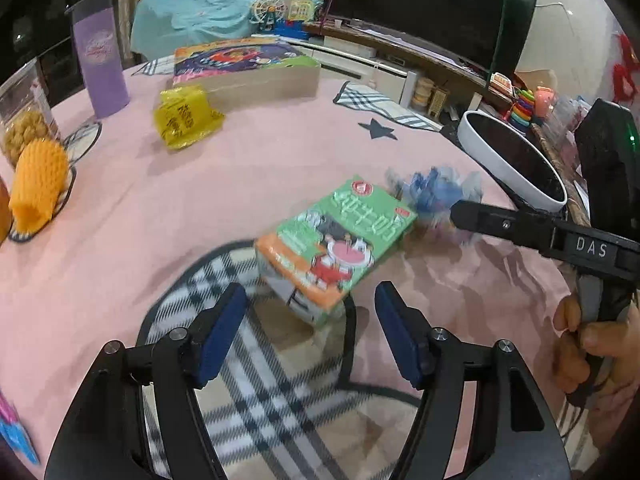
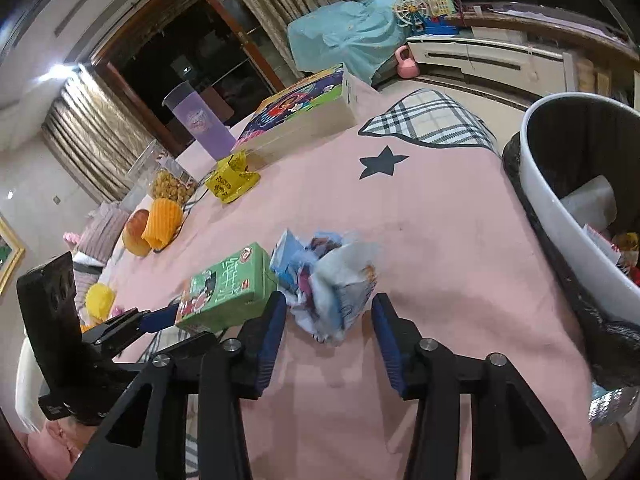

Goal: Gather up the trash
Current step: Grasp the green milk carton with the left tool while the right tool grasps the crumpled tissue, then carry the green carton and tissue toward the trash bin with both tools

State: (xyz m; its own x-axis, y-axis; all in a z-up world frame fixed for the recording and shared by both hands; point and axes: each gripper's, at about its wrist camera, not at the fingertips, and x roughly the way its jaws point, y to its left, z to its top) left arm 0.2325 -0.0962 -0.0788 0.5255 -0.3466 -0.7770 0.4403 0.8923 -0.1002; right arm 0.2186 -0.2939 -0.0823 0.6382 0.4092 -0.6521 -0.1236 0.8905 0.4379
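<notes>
pink tablecloth point(image 2: 440, 240), white bin point(image 2: 560, 208) beside, dark television point(image 1: 432, 4) behind

Indoor lamp light, fairly bright; green carton point(image 1: 336, 240) and crumpled wrapper point(image 2: 336, 280) motion-blurred; strong fisheye bending at edges.

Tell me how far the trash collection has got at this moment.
Partly done: the white bin beside the table already holds some wrappers. Nothing is in hand. The left tool stands open in front of the green carton, and the right tool stands open around the crumpled blue wrapper without pressing on it. Both pieces, plus the yellow bag, remain on the pink cloth.
</notes>
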